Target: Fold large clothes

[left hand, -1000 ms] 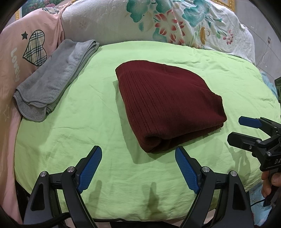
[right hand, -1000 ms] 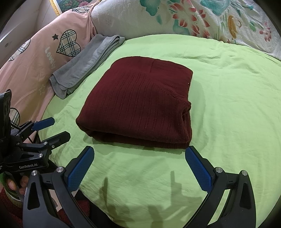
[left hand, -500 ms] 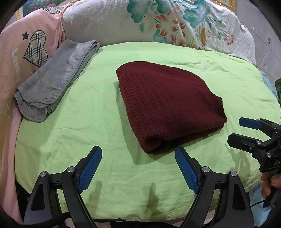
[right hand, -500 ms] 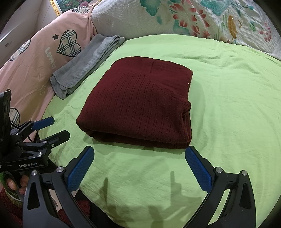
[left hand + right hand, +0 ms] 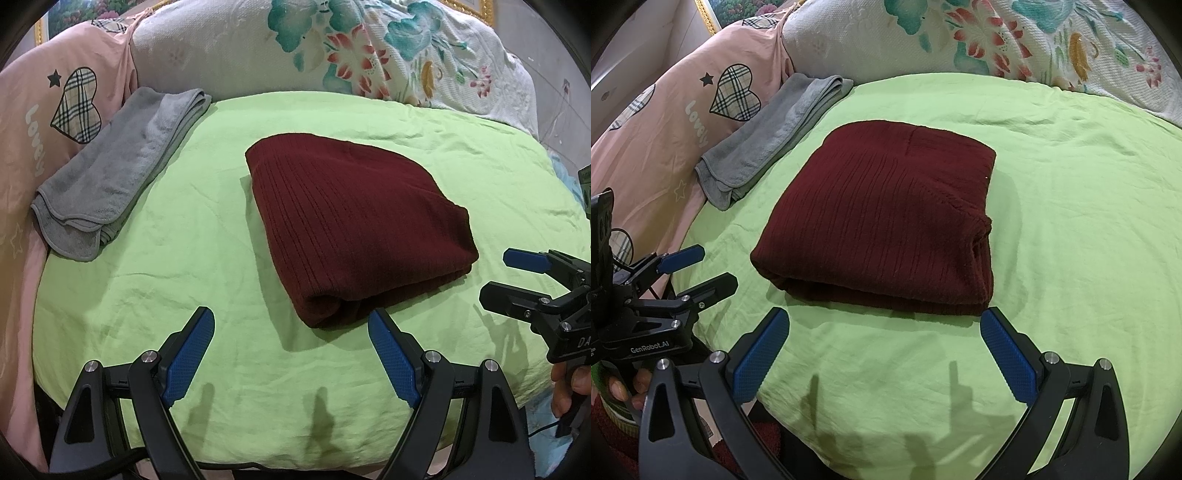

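A dark red ribbed sweater (image 5: 354,225) (image 5: 886,225) lies folded into a thick rectangle in the middle of the green bedsheet (image 5: 184,258) (image 5: 1071,221). My left gripper (image 5: 291,354) hovers open just in front of its near folded edge, nothing between the blue pads. My right gripper (image 5: 886,354) is also open, just short of the sweater's near edge, holding nothing. Each gripper shows in the other's view: the right gripper (image 5: 517,277) at the right edge, the left gripper (image 5: 698,269) at the left edge.
A folded grey towel (image 5: 114,177) (image 5: 775,136) lies at the sheet's far left edge. A pink quilt with plaid hearts (image 5: 44,110) (image 5: 683,122) is to the left. A floral white pillow (image 5: 332,51) (image 5: 960,40) bounds the back. A hand (image 5: 569,387) grips the right gripper's handle.
Almost nothing: both grippers stay open and hovering, with only a very slight drift of the views. The sweater has not moved.
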